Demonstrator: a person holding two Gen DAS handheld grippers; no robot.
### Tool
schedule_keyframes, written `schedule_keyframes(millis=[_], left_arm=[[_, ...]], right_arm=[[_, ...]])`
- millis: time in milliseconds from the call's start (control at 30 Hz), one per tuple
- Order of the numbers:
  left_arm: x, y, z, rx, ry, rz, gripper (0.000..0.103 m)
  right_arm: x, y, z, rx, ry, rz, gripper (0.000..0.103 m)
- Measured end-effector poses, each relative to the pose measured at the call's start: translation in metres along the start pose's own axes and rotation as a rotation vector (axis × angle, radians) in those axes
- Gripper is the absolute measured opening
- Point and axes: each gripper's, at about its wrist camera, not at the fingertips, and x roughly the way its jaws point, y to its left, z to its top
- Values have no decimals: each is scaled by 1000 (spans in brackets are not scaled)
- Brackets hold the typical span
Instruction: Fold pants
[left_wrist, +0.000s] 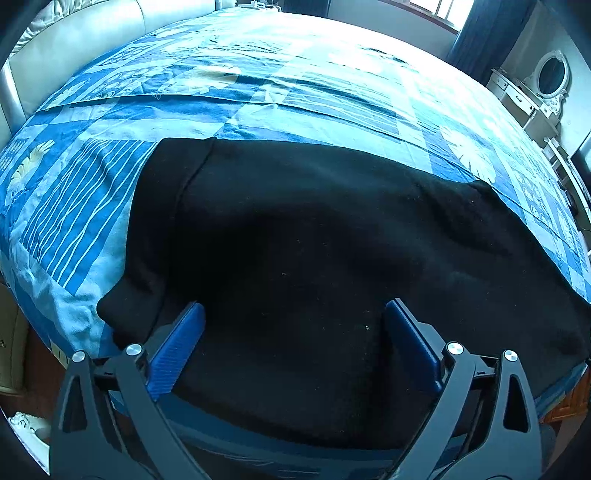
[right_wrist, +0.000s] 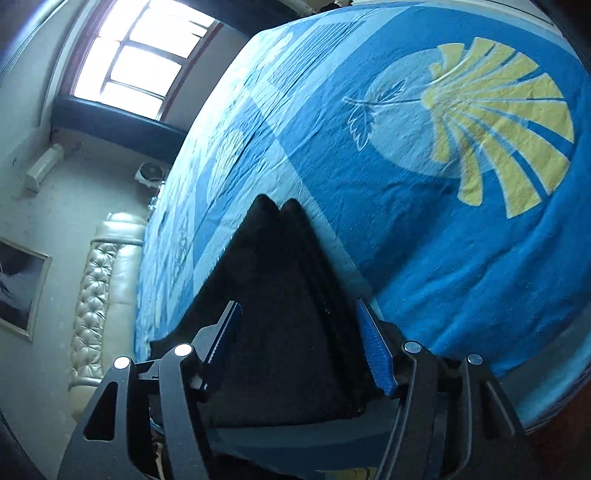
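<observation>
Left tongs (left_wrist: 291, 332) spread wide, nothing gripped; black pants (left_wrist: 314, 240) lie flat on the bed (left_wrist: 258, 92) under and ahead of them. Right tongs (right_wrist: 299, 343) part open, pads off the cloth, stacked pant layers sitting between the fingers. Risks: the blue pads (right_wrist: 375, 347) are close to the folded edge, so pulling away skewed could snag a layer and drag the fold open. The near edge of the pants sits by the bed edge below both tongs; a tug toward me could slide them off. Black on black, so I can't see the layer edges well.
</observation>
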Motion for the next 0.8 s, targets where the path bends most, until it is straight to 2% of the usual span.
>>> schedule_keyframes(millis=[67, 100, 233, 400, 533, 800], left_arm=[[1, -1, 0, -2, 0, 3, 98], [1, -1, 0, -3, 0, 5, 99], [0, 0, 1, -4, -3, 4, 99], [-5, -1, 0, 21, -5, 3, 99], [-14, -1, -4, 31, -13, -3, 99], [-45, 1, -11, 66, -59, 1, 99]], right_arm=[[7, 14, -1, -49, 5, -107, 44], [10, 18, -3, -47, 17, -114, 23], [8, 37, -8, -49, -24, -150, 21], [-19, 59, -11, 10, -102, 3, 21], [-40, 106, -16, -18, -146, 129, 21], [-51, 222, -39, -172, -148, 261, 21]])
